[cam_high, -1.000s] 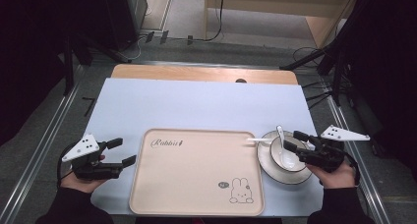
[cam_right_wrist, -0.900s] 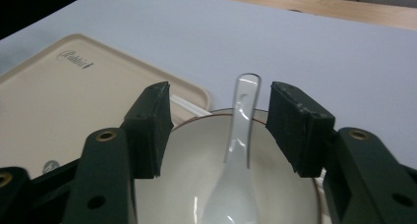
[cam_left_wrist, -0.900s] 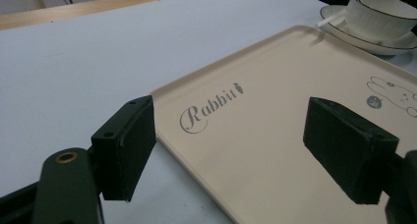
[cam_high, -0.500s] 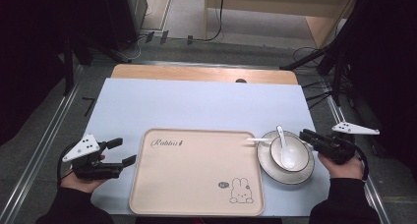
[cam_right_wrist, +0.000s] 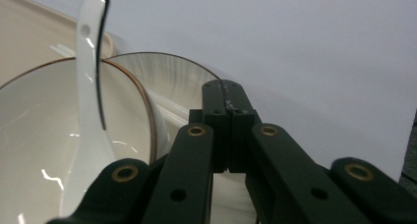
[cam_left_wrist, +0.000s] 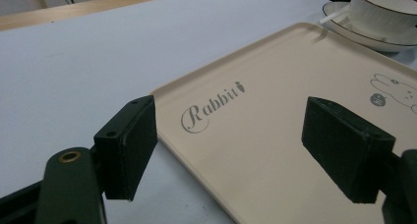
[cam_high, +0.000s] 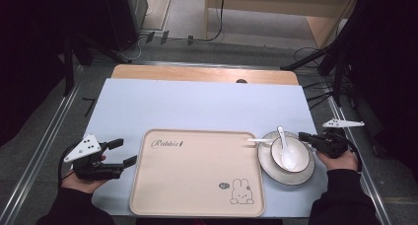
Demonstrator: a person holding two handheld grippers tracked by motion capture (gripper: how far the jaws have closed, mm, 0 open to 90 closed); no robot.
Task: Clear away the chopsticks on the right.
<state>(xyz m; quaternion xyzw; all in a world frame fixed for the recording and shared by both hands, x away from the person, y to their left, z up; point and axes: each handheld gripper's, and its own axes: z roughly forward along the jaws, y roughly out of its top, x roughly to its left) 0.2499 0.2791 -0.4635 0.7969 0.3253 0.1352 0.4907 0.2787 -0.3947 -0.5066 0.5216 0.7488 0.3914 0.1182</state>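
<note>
White spoon (cam_high: 285, 148) handle points away from the person; left tongs (cam_high: 123, 152) gape, right tongs (cam_high: 301, 136) closed empty.

Dim room, cables (cam_high: 162, 36) on floor (cam_high: 197, 18)

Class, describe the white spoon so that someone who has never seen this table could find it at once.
Start at the large cream rectangular tray with the rabbit drawing in the middle of the pale blue tabletop. Just off its right edge a white round bowl stands on a white saucer. The glossy white ceramic spoon rests inside that bowl, its handle sticking up over the rim.
</note>
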